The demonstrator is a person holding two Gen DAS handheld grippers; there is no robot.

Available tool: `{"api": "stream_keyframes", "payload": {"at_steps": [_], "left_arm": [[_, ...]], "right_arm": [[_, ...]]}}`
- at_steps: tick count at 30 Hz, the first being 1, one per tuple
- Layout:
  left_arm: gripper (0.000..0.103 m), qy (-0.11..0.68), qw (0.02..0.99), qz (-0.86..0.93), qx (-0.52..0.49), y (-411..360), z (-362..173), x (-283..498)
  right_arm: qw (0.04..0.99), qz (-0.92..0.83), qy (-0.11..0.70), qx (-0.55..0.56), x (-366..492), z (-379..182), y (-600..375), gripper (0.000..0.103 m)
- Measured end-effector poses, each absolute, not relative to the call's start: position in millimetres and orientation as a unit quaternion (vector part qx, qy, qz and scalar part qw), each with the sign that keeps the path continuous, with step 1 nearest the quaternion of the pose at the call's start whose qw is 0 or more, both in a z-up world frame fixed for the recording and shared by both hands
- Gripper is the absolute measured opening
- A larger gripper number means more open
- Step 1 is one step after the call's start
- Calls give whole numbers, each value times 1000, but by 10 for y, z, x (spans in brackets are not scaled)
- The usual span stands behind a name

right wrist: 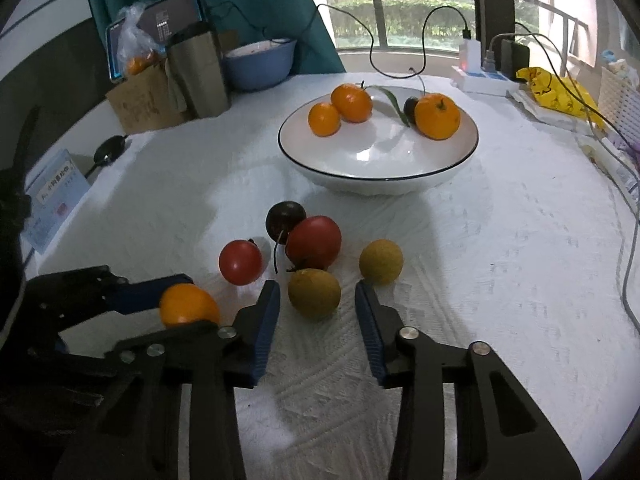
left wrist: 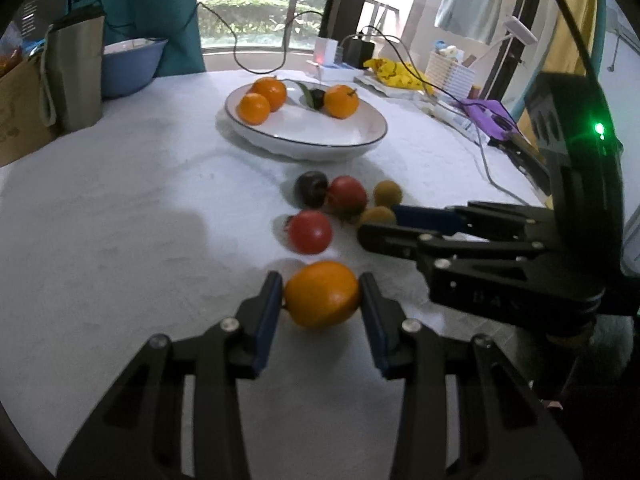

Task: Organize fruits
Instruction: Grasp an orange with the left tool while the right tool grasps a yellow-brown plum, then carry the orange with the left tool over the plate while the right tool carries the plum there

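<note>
My left gripper (left wrist: 322,300) is shut on an orange (left wrist: 322,294), low over the white cloth; it also shows in the right wrist view (right wrist: 188,304). My right gripper (right wrist: 316,300) is open, its fingers on either side of a tan longan (right wrist: 314,294) without touching it. Beyond lie a second longan (right wrist: 381,261), two red tomatoes (right wrist: 240,262) (right wrist: 314,242) and a dark cherry (right wrist: 285,217). The white bowl (right wrist: 360,168) holds three oranges (right wrist: 437,116) and a dark fruit with a leaf.
A steel tumbler (right wrist: 200,74), a blue bowl (right wrist: 260,64), a cardboard box (right wrist: 140,100) and a tablet stand at the back left. A power strip (right wrist: 484,80), cables, a yellow bag (right wrist: 556,92) and a white basket (left wrist: 450,68) line the back right.
</note>
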State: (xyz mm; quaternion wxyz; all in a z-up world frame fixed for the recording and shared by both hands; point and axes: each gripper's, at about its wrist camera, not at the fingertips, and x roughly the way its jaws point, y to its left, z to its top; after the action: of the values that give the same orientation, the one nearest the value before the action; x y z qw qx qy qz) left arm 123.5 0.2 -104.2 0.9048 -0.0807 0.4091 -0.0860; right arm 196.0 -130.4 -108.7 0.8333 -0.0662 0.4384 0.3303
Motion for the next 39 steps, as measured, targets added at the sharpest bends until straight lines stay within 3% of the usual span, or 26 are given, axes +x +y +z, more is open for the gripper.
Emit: {"api": "stream_keyframes", "payload": {"at_steps": [2,39], "left_arm": [[40,409,905,-83,-85,40,-1041,1230],[40,375,922,-63,-77,150,-711,1785]], "right_arm": [[831,332,440,-72,1961,-1101,-1279,29],[857,324,397,-51,2391,-732,-1474,29]]}}
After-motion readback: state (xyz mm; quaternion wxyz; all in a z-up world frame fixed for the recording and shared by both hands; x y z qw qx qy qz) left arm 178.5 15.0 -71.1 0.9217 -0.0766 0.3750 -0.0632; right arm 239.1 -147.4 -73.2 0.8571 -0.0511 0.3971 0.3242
